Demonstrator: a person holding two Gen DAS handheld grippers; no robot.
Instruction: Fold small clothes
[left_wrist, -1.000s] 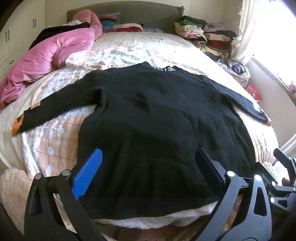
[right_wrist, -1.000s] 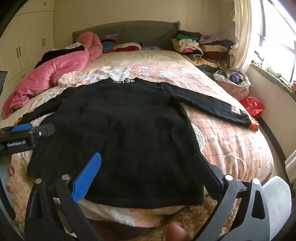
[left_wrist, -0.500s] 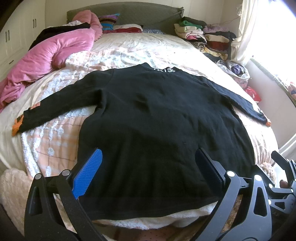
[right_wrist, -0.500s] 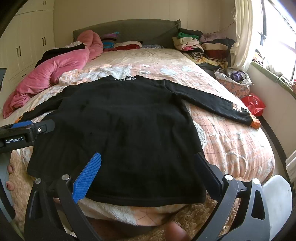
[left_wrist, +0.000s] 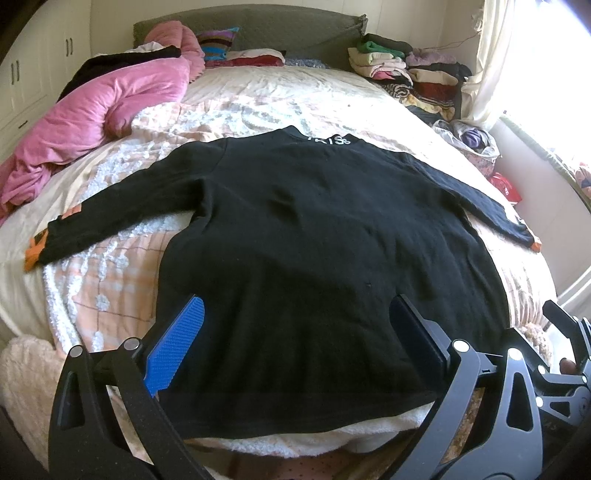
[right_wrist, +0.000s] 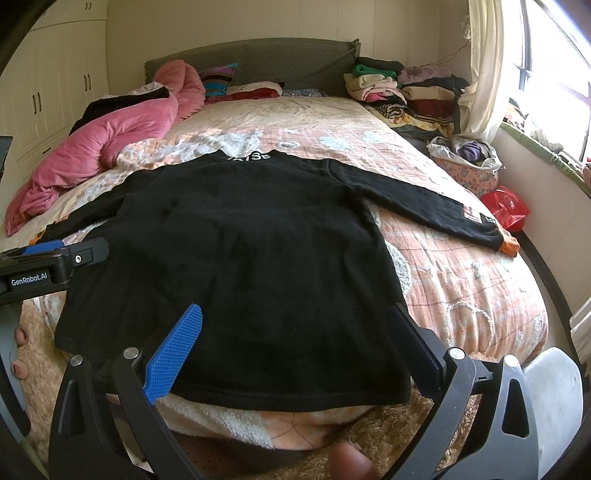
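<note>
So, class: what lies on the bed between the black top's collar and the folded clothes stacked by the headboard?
Only bare quilted bedspread lies between the black top and the folded clothes, shown in both wrist views.

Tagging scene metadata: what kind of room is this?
Most likely a home bedroom: a bed with a peach quilted cover and grey-green padded headboard, a black long-sleeved top spread on it, folded clothes stacked by the curtained window.

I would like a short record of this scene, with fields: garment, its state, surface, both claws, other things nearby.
garment: black sweater
state: spread flat, unfolded, both sleeves out
surface: bed with a peach quilt
left claw: open, empty, above the hem
right claw: open, empty, above the hem
nearby: pink blanket, stack of folded clothes
</note>
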